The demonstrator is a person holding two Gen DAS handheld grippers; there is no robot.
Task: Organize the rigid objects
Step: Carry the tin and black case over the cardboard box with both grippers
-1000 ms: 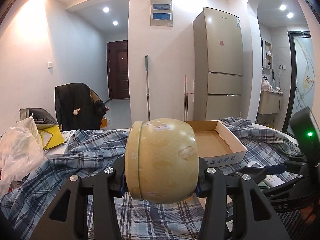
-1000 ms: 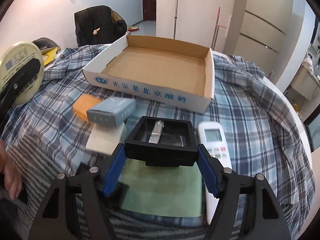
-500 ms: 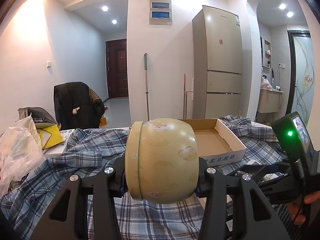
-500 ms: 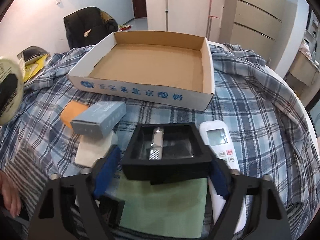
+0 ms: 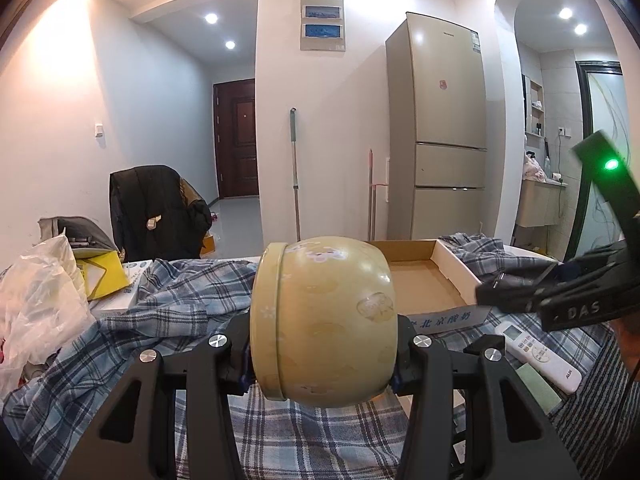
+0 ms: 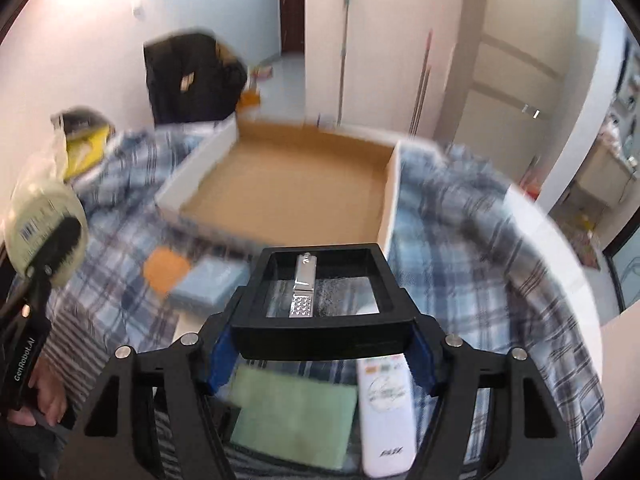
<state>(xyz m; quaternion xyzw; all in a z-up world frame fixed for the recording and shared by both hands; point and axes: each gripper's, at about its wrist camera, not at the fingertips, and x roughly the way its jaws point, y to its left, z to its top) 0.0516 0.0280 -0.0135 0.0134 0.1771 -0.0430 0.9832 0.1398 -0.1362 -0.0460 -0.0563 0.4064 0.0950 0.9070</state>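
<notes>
Grippers both loaded: the left gripper (image 5: 323, 354) pinches a round yellow tin (image 5: 323, 320) on its side, lid facing left, held above the plaid cloth (image 5: 168, 304). The right gripper (image 6: 322, 342) clamps a black tray (image 6: 322, 300) with a silver clip-like piece (image 6: 303, 290) lying inside, lifted just in front of the open cardboard box (image 6: 288, 192). Beneath it lie a white remote (image 6: 386, 408) and a green pad (image 6: 294, 416), with a blue box (image 6: 210, 284) and an orange block (image 6: 166, 270) to the left.

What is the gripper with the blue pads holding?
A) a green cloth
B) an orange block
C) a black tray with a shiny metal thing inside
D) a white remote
C: the right gripper clamps the black tray, while the white remote lies on the cloth below.
</notes>
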